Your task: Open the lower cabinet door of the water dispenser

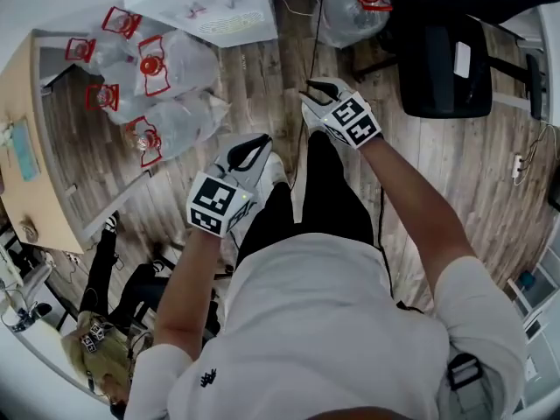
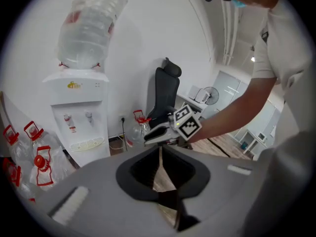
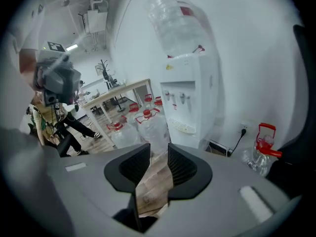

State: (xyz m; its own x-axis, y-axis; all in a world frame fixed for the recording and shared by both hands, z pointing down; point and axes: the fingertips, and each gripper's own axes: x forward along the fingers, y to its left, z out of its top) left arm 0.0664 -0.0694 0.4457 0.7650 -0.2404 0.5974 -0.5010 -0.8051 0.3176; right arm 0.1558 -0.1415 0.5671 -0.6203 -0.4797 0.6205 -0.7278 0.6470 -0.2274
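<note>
Water dispenser [image 2: 79, 107]: a white floor-standing unit against the wall, with an upturned bottle [image 2: 89, 23] on top. It stands ahead of both grippers and well apart from them.
Lower cabinet door [image 2: 91, 154]: the front panel under the drip tray. Only its upper part shows above the gripper body. No swung-out edge is visible, so it looks shut.
Left gripper [image 1: 261, 143]: jaws closed together with nothing between them, pointing forward and down over the wooden floor.
Right gripper [image 3: 159, 151]: jaws apart with only bare floor showing between them, holding nothing, aimed toward the dispenser.
Surroundings: spare water bottles with red handles [image 1: 149, 94] lie on the floor to the dispenser's left. 1 black office chair [image 2: 165, 90] stands to its right.
Done so far: nothing that shows; neither of the 2 grippers touches the dispenser.
Left to do: by my reading, all of it: reach the door, catch its edge or handle, and swing it open. No handle can be made out.
</note>
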